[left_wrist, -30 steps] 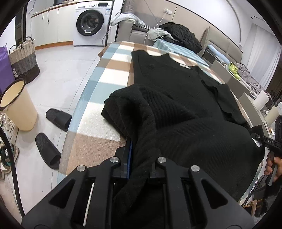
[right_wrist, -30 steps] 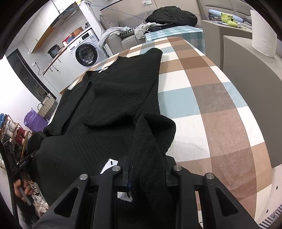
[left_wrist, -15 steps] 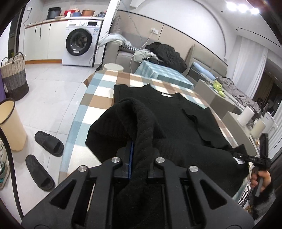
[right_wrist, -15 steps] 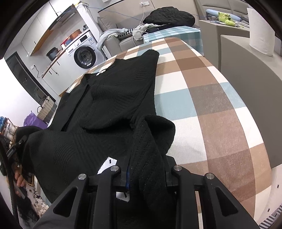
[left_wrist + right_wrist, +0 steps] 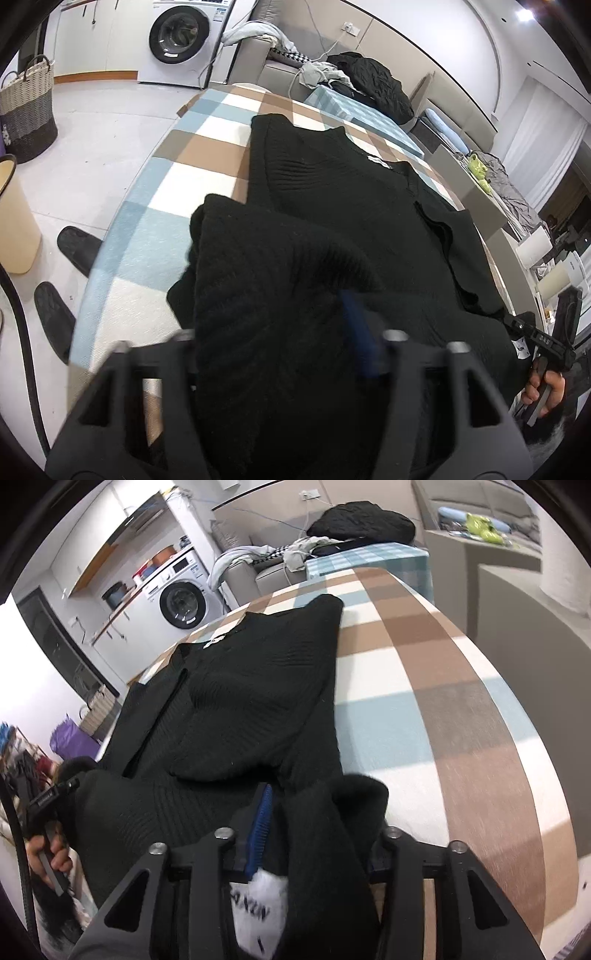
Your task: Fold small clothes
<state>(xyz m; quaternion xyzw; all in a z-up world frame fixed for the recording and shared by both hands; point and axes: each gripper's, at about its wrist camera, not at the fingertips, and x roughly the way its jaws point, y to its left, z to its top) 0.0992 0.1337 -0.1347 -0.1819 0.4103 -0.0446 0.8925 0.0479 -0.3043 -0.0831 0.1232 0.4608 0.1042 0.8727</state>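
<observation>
A black knit sweater [image 5: 354,206] lies spread lengthwise on the checked table [image 5: 192,147], neck end far away. My left gripper [image 5: 291,332] is shut on the near left hem corner, which bunches over the fingers. My right gripper [image 5: 306,834] is shut on the near right hem corner of the sweater [image 5: 251,686]; a white label [image 5: 258,904] hangs between its fingers. Each gripper also shows at the edge of the other's view, held in a hand.
Two black slippers [image 5: 74,251] and a beige bin [image 5: 14,221] stand on the floor left of the table. A woven basket [image 5: 26,114], a washing machine [image 5: 181,40] and a sofa with piled clothes [image 5: 369,85] lie beyond. A grey side table [image 5: 517,602] stands at the right.
Both grippers have carried the hem forward over the sweater body. The lifted fabric now bunches higher over the fingers.
</observation>
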